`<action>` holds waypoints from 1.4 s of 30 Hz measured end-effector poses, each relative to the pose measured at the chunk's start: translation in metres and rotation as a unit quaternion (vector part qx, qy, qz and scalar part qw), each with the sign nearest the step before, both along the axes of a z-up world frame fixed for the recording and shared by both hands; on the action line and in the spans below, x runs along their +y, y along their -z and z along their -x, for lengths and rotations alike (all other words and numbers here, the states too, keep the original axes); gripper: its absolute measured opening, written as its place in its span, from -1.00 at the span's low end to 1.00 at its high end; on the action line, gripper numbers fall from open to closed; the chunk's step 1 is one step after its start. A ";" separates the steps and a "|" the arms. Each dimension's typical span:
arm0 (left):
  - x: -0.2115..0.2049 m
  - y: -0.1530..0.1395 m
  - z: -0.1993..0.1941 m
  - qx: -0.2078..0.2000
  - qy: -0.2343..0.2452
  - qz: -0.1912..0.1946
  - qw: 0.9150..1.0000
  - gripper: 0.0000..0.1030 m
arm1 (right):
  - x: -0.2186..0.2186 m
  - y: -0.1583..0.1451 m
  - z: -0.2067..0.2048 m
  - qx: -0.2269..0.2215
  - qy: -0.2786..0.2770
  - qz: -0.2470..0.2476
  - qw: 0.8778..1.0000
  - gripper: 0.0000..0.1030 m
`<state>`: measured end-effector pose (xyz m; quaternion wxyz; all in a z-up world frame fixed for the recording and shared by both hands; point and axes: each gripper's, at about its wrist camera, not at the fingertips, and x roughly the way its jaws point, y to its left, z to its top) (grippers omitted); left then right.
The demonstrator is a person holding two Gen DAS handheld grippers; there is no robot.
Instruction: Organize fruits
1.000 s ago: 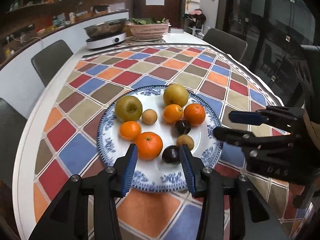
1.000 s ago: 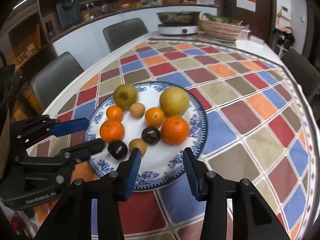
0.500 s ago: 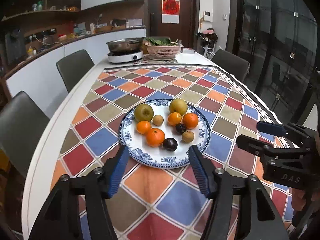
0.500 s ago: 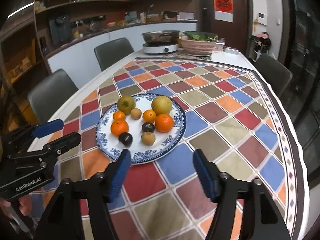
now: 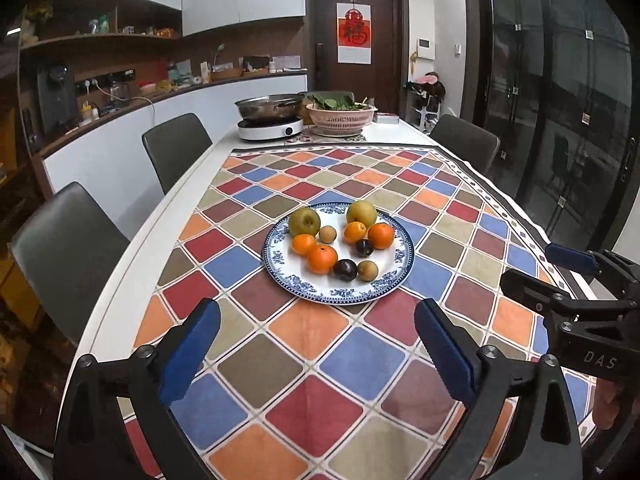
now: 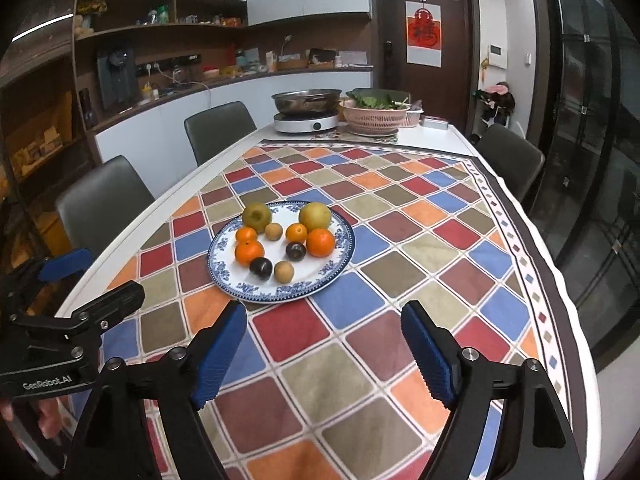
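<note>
Blue-rimmed plate [image 5: 400, 276] holding oranges [image 5: 322, 258], pears [image 5: 361, 213], plums [image 5: 345, 270]

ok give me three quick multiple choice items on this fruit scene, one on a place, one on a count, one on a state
1. Where do the fruits lie?
A. on the blue-patterned plate
B. in the pink basket
C. on a chair

2. How many dark plums are there?
A. one
B. two
C. four

3. How do the two claws stand?
A. both open and empty
B. both shut on an orange
C. left shut, right open

Answers:
1 A: every fruit sits on the plate on the checked tablecloth.
2 B: one plum lies near the front, another plum behind it.
3 A: the left claw and the right claw show wide gaps with nothing between the fingers.
</note>
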<state>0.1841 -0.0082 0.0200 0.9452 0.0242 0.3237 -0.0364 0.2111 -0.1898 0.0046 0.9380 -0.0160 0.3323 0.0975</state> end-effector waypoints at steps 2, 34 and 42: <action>0.000 -0.001 0.008 -0.003 0.000 -0.001 1.000 0.94 | 0.000 -0.002 0.008 -0.003 0.002 0.003 1.000 0.55; -0.003 -0.015 0.075 -0.025 -0.013 -0.024 0.999 1.00 | 0.003 -0.008 0.082 -0.016 -0.001 0.009 1.000 0.55; -0.001 -0.019 0.081 -0.030 -0.015 -0.026 0.999 1.00 | 0.003 -0.009 0.083 -0.015 -0.001 0.008 1.000 0.55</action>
